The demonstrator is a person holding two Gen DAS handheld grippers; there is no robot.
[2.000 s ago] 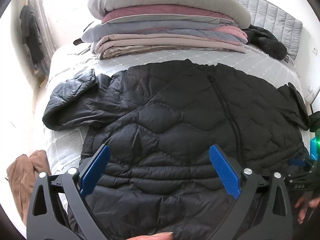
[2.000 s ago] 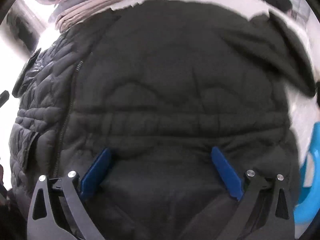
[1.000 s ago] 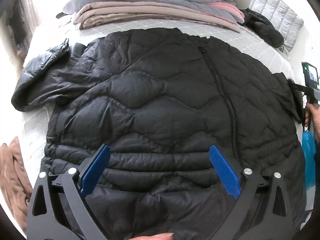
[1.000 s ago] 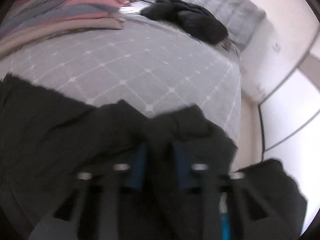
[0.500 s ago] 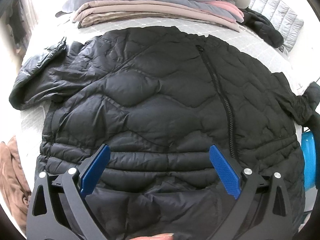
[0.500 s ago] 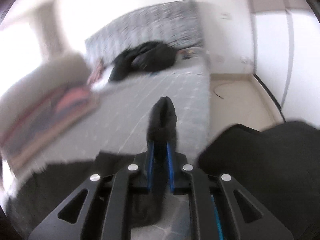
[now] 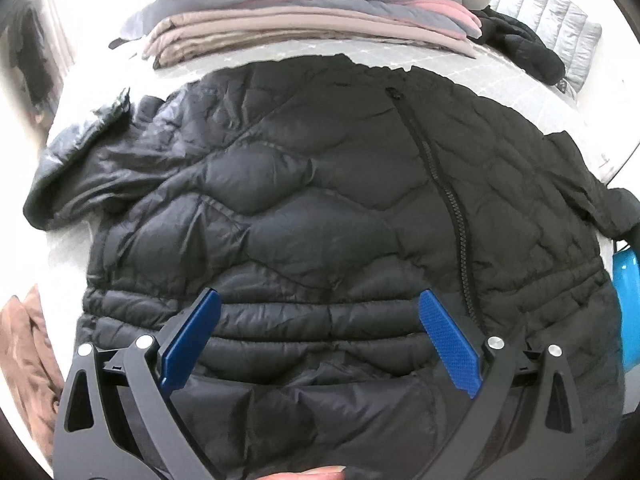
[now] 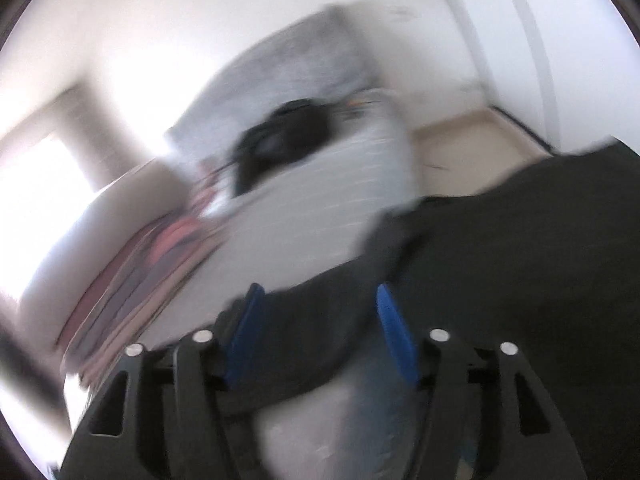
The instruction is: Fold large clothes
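A black quilted puffer jacket point(image 7: 320, 200) lies front-up on the bed, zip closed, with one sleeve spread to the left. My left gripper point(image 7: 319, 296) hovers open over the jacket's lower hem, and nothing sits between its blue pads. The right wrist view is blurred by motion. There, my right gripper point(image 8: 320, 290) has its jaws opening. The jacket's other black sleeve point(image 8: 320, 320) hangs slack across the gap between the pads, and the pads do not press on it. The jacket's dark body point(image 8: 520, 260) fills the right of that view.
A tall stack of folded clothes point(image 7: 312, 12) stands at the head of the bed point(image 7: 520, 92), beside a black garment point(image 7: 520, 48). A brown cloth point(image 7: 24, 360) lies off the left edge and a blue object point(image 7: 626, 312) at the right. Bare floor point(image 8: 472, 148) runs beside the bed.
The right gripper, shut on the sleeve's cuff half a second ago, has spread its jaws and rolled. The sleeve now lies loose between them. The left gripper has stayed put.
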